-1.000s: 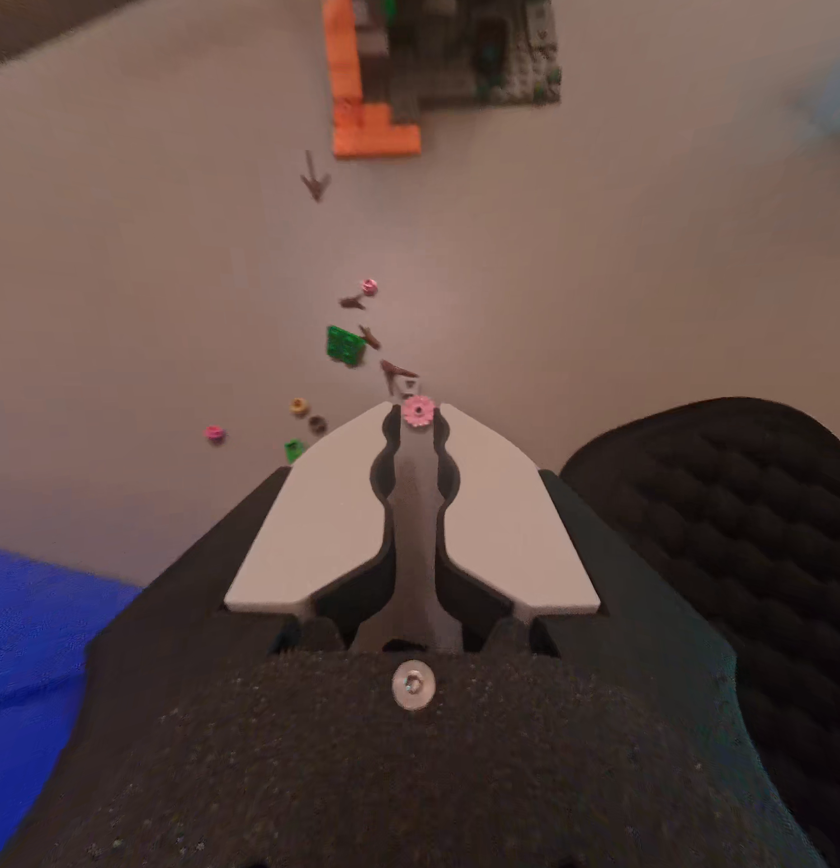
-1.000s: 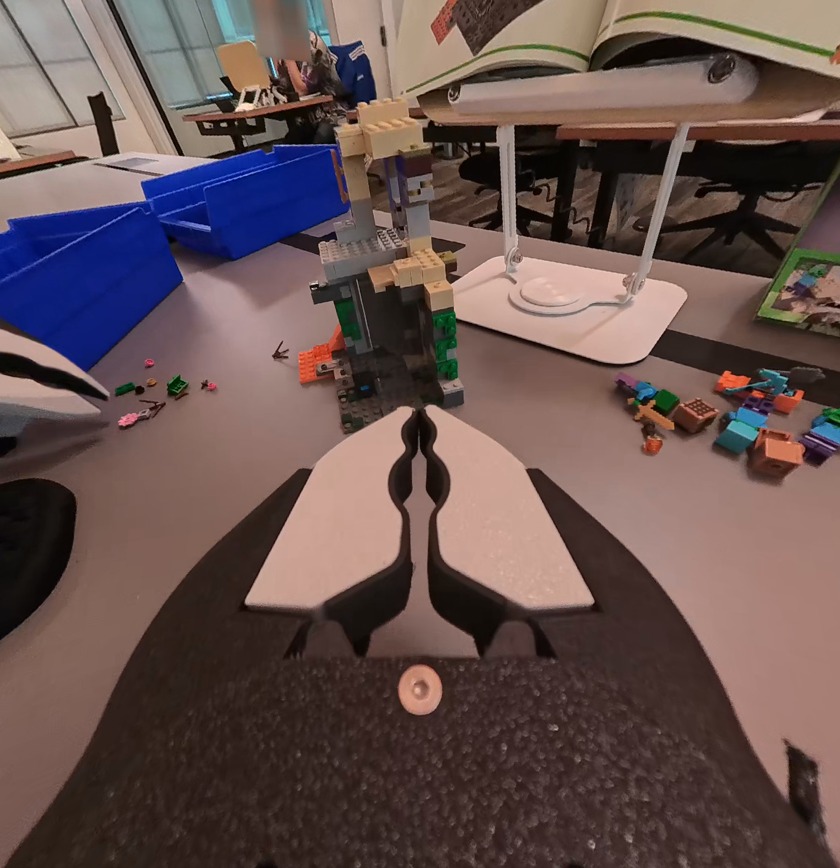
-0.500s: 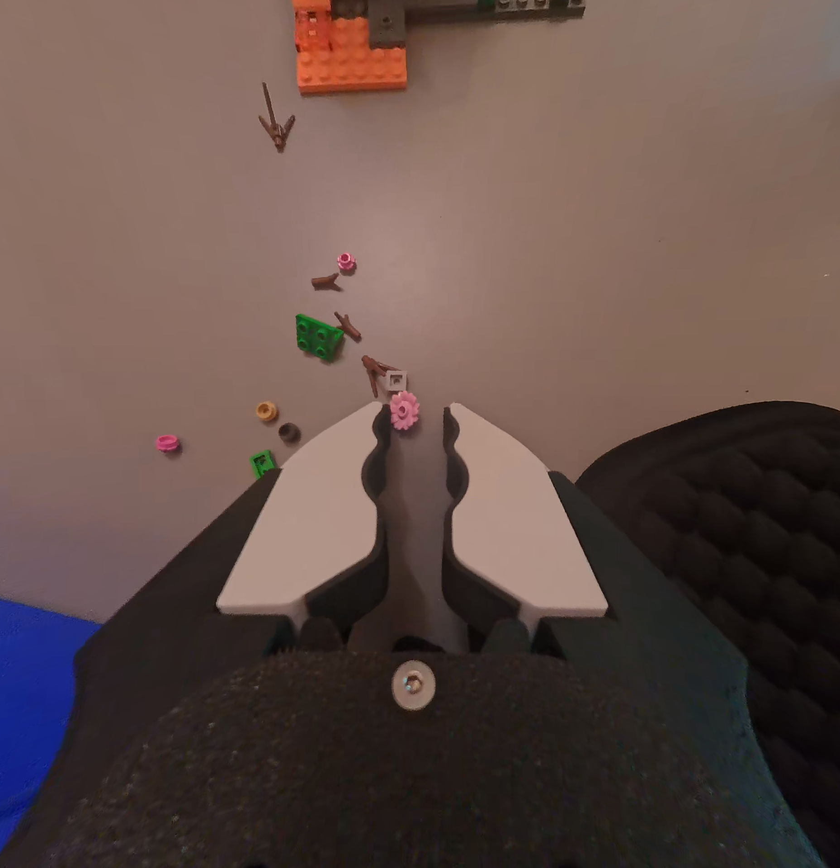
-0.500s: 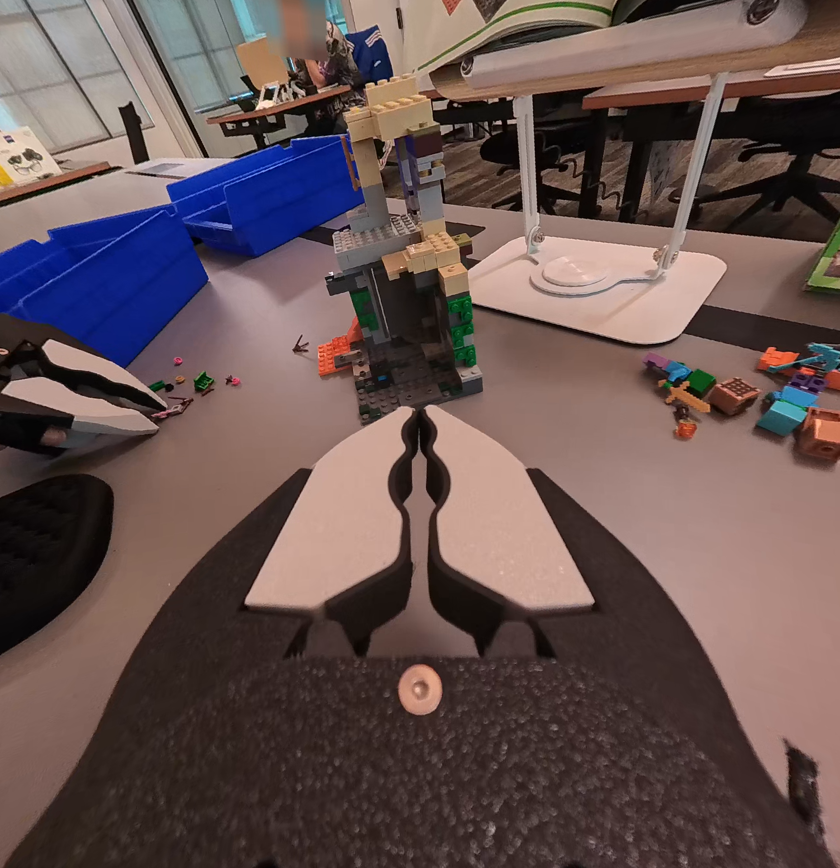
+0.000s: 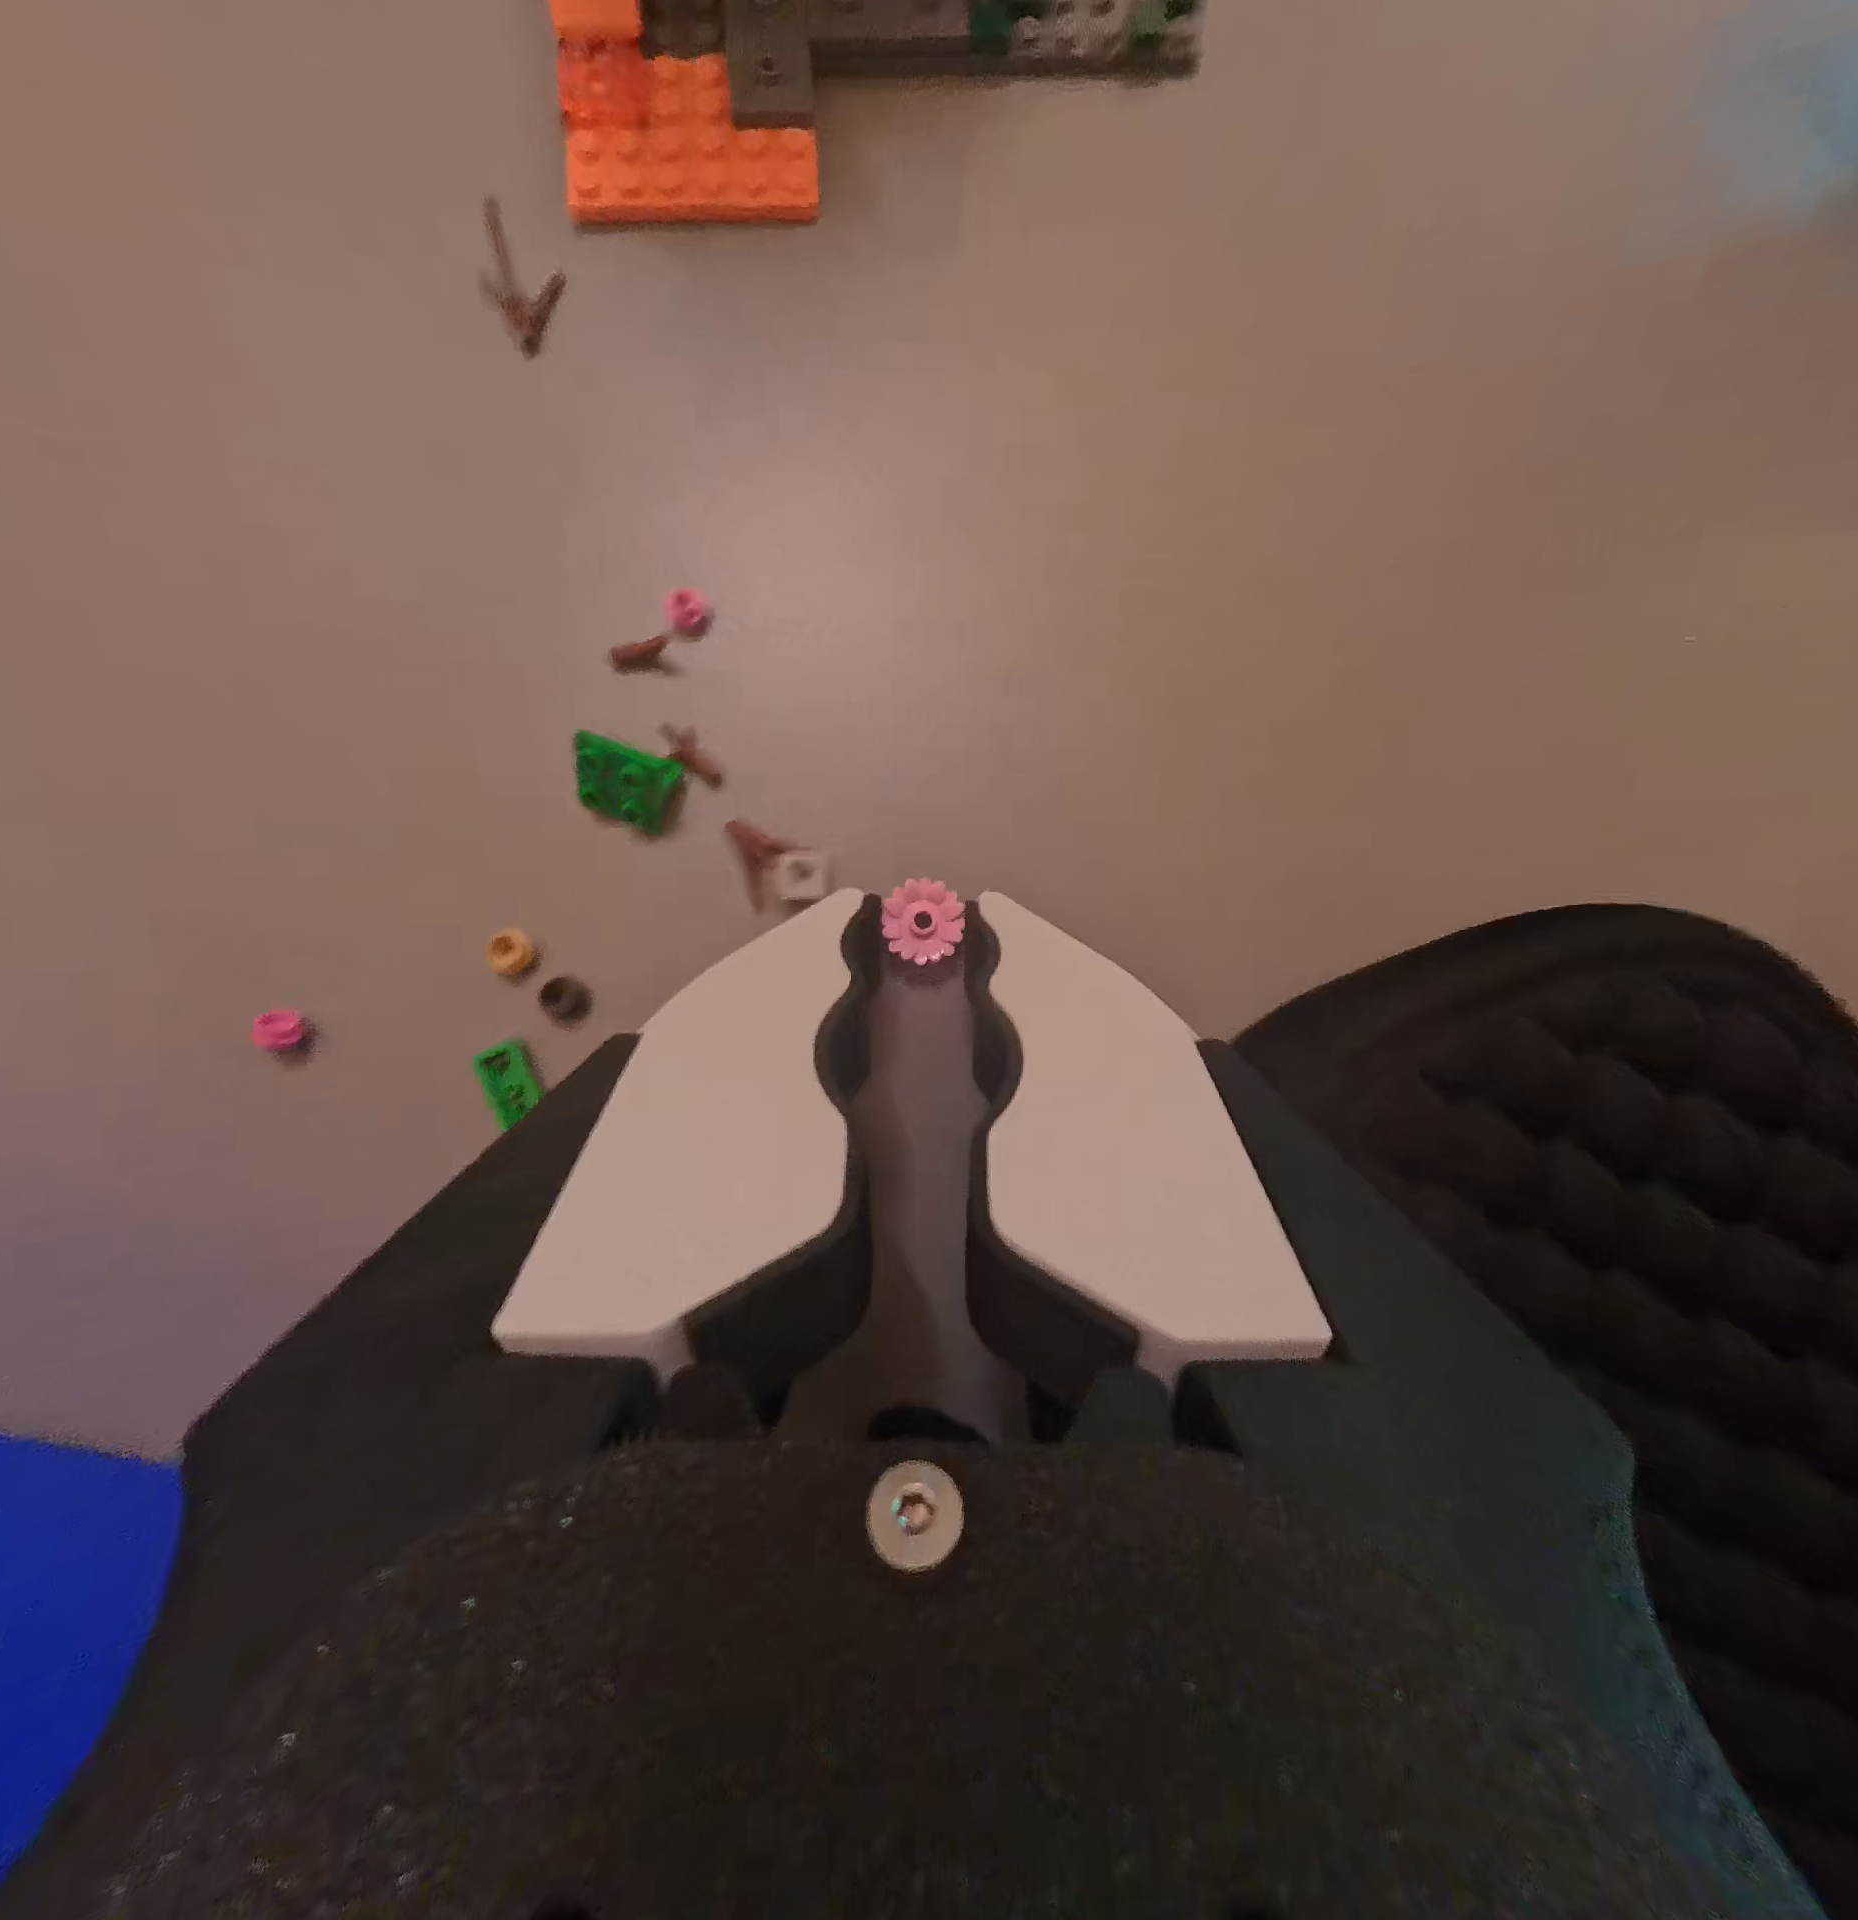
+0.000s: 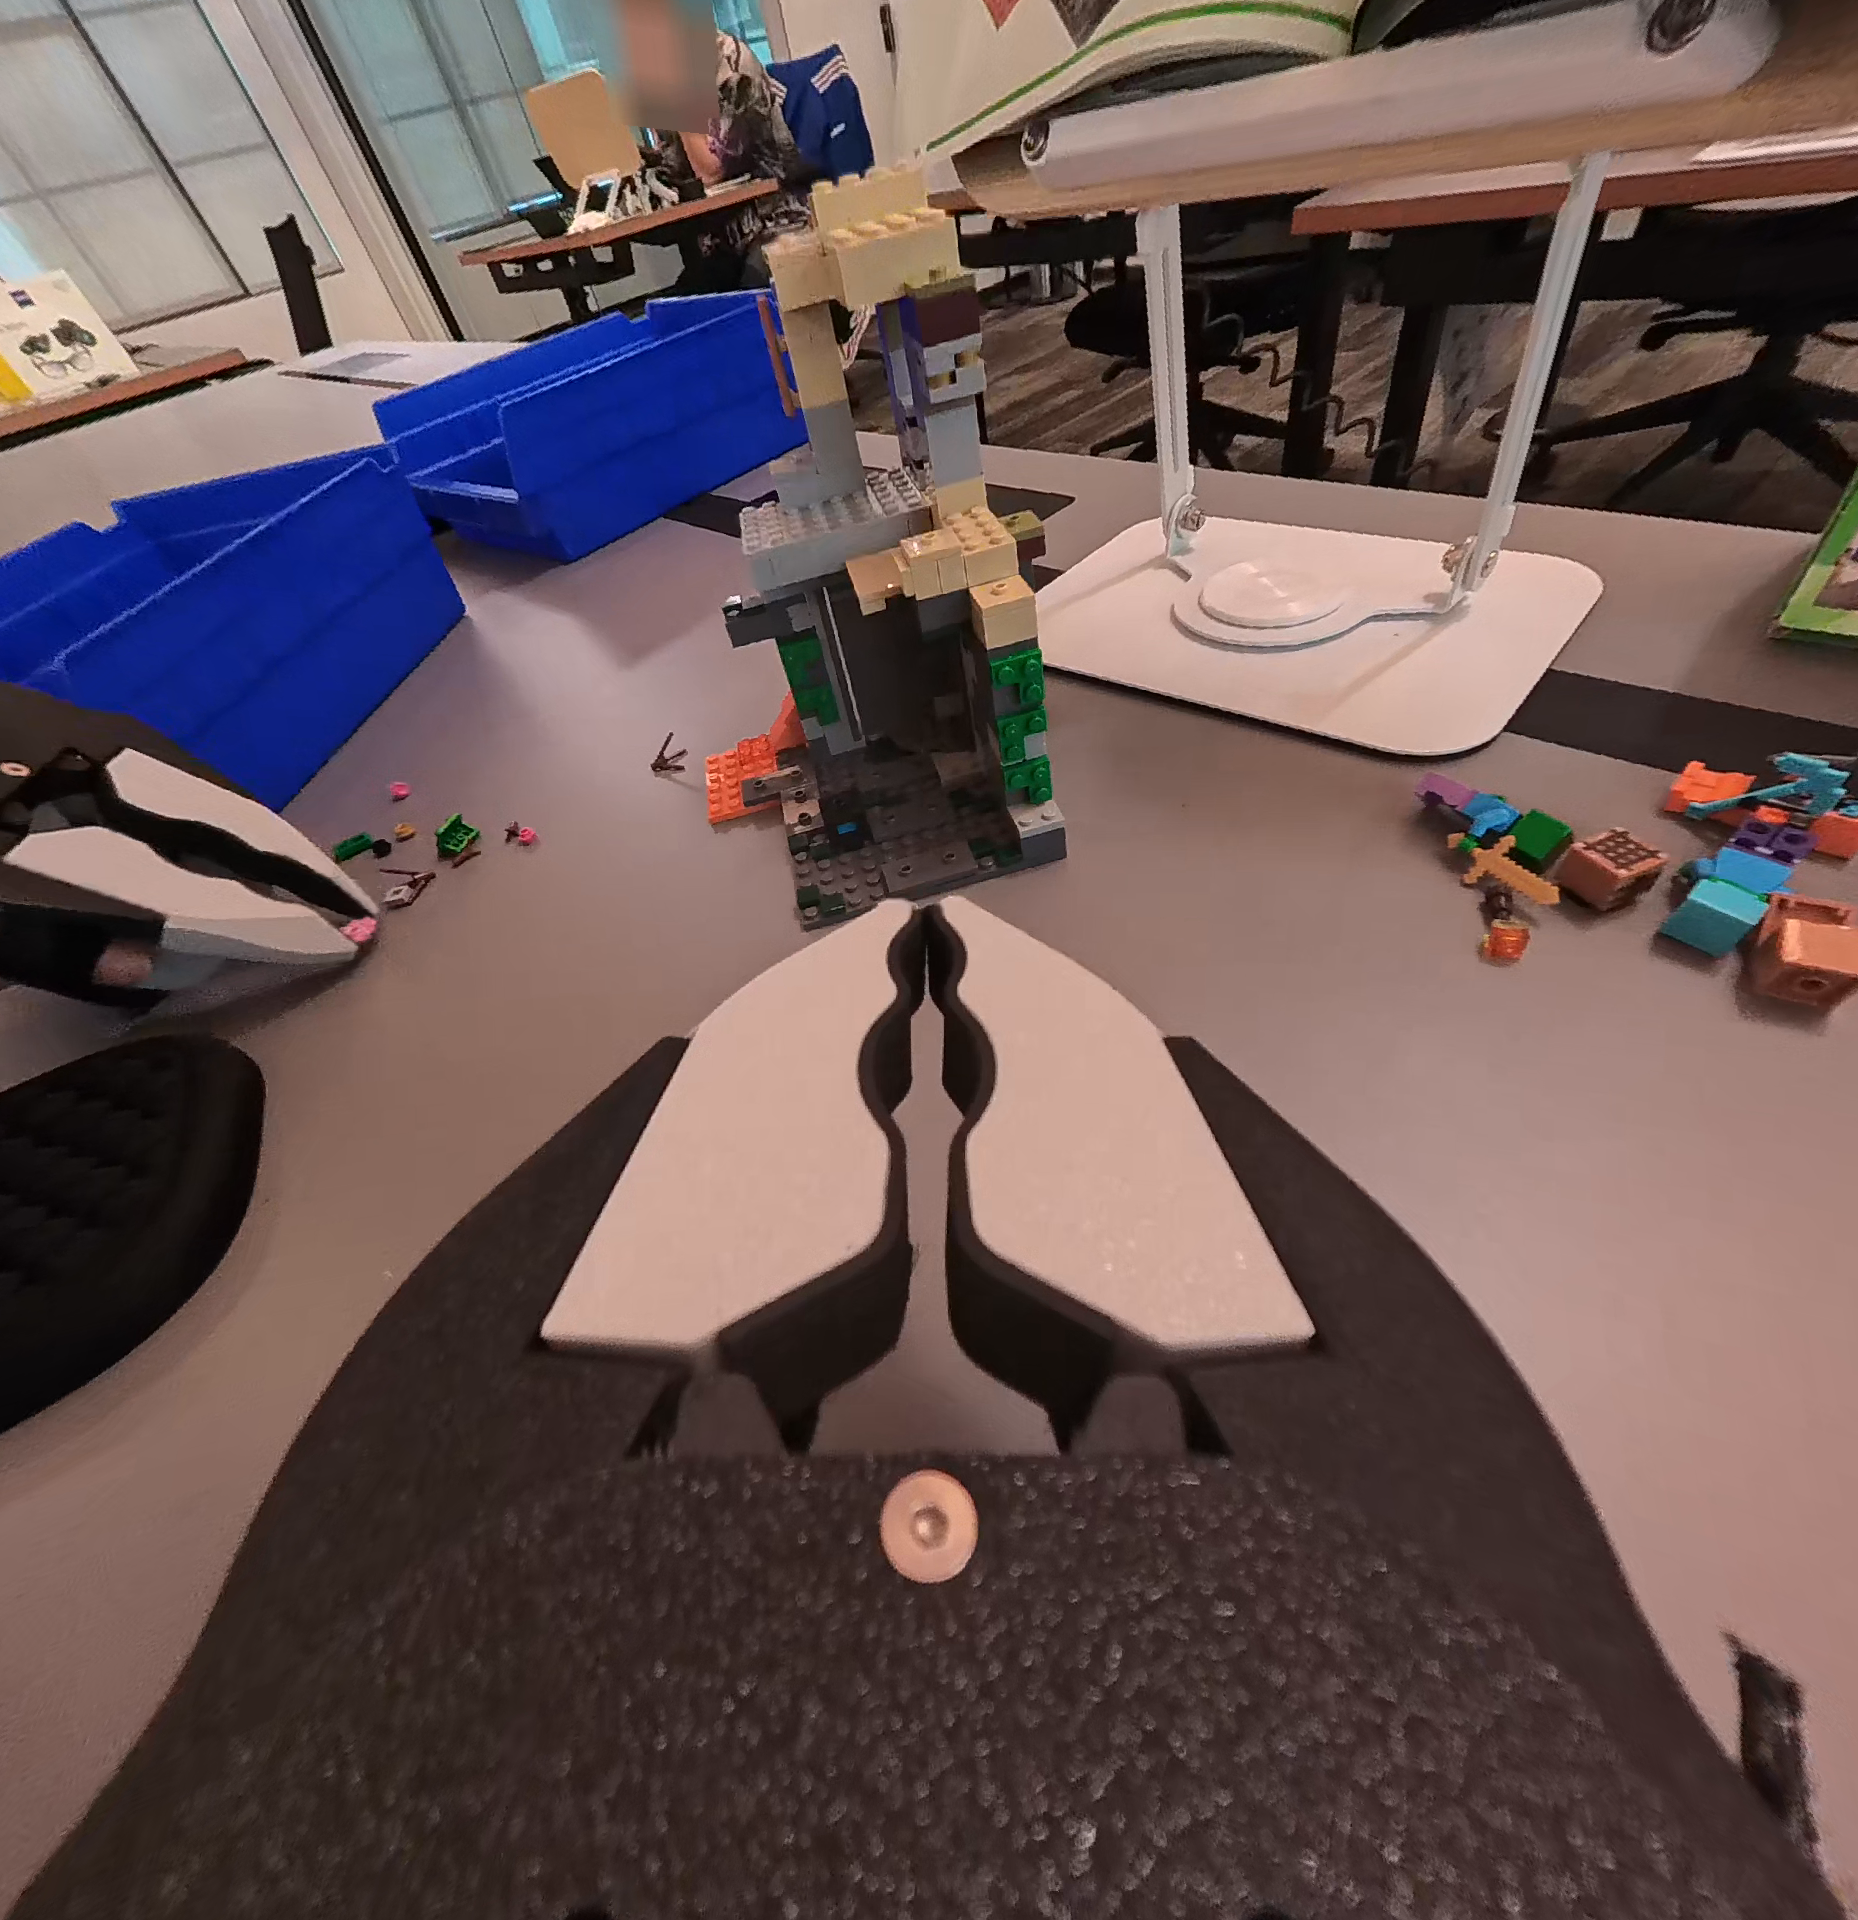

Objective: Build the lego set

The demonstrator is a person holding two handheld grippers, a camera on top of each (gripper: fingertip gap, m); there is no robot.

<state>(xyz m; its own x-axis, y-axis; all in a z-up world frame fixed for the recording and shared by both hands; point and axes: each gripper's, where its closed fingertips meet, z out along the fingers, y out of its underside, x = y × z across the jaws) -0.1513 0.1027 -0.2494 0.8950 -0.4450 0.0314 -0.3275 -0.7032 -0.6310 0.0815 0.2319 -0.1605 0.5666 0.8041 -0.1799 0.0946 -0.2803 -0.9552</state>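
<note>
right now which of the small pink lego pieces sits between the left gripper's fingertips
The pink toothed flower piece, between the left hand-held gripper tips. The two plain round pink studs lie apart on the table.

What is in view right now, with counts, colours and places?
lego tower: 1, grey, tan, green, orange; table centre
pink flower piece: 1, between left fingertips
small loose pieces: about ten, pink, green, brown, tan; left of tower
figures and blocks: one cluster, mixed colours; right of tower
bins: 2, blue; far left
stand: 1, white; behind tower
pad: 1, black; near left
left gripper: shut on flower
right gripper: shut, empty, before tower
</note>
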